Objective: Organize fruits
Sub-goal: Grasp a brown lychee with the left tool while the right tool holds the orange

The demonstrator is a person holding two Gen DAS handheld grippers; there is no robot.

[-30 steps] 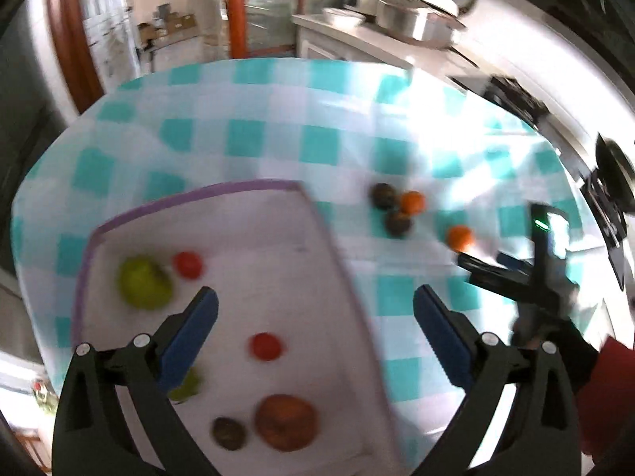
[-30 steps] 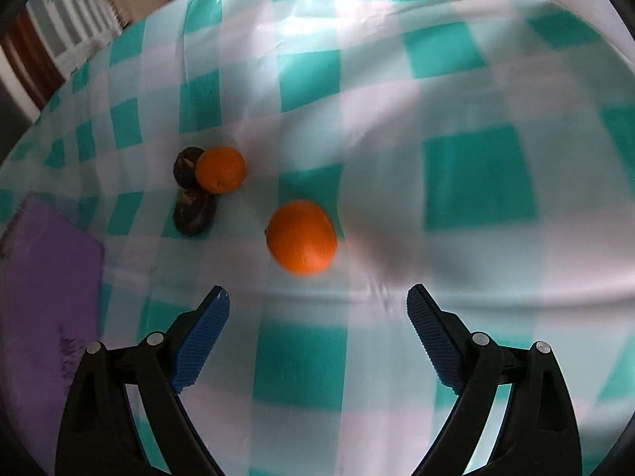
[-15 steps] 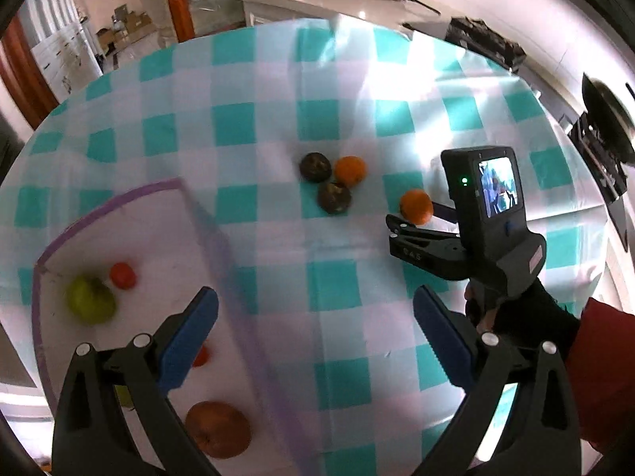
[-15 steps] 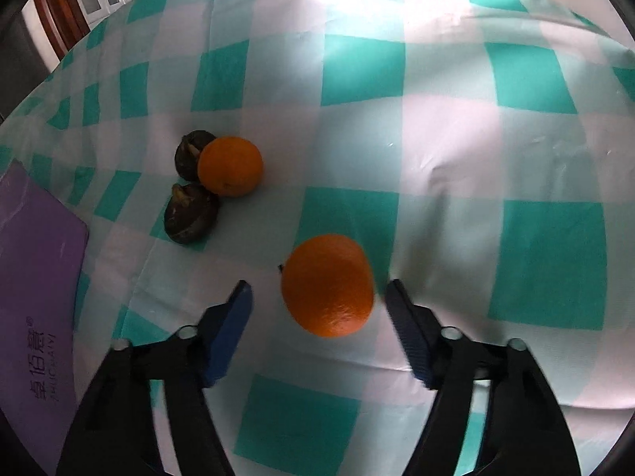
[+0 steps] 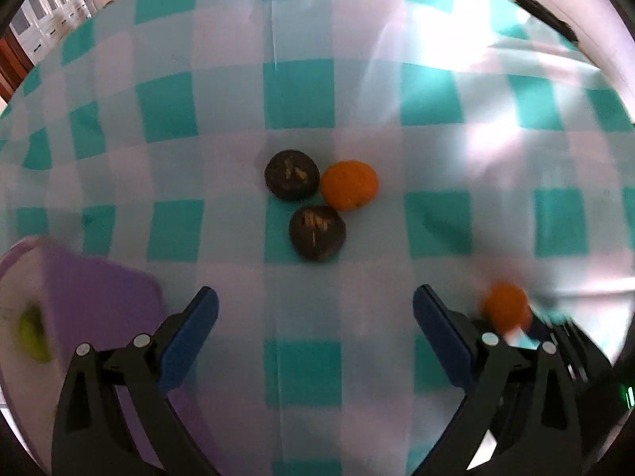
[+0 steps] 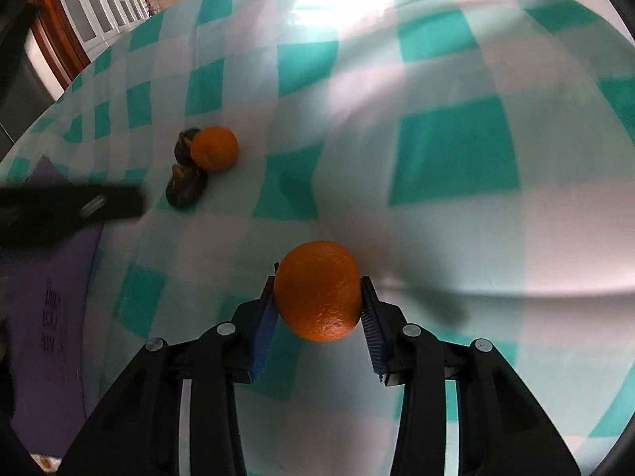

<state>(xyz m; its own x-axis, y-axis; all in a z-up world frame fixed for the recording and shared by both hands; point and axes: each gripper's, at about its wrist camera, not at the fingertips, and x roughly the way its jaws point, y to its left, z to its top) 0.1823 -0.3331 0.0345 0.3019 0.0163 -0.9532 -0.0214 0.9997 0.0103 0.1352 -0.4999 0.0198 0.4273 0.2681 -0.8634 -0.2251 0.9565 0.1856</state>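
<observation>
Checked teal-and-white cloth [image 6: 452, 150] covers the bench; purple bin [image 6: 51, 317] lettering is unreadable. Two oranges: right gripper [image 6: 317, 309] is closing on one orange [image 6: 317, 289], second orange [image 5: 348, 184] touches two dark fruits [image 5: 316, 233]. Left gripper [image 5: 315, 317] gapes empty.

A teal-and-white checked tablecloth [image 5: 301, 95] covers the table; white cabinet doors [image 6: 115, 4] stand beyond it.

My right gripper [image 6: 317, 313] jaws have gone from wide apart to closing on the orange [image 6: 317, 291], now between the pads. My left gripper [image 5: 315, 333] has swung off the purple tray [image 5: 99, 297], now at lower left, toward the fruit cluster [image 5: 313, 198] mid-frame.
</observation>
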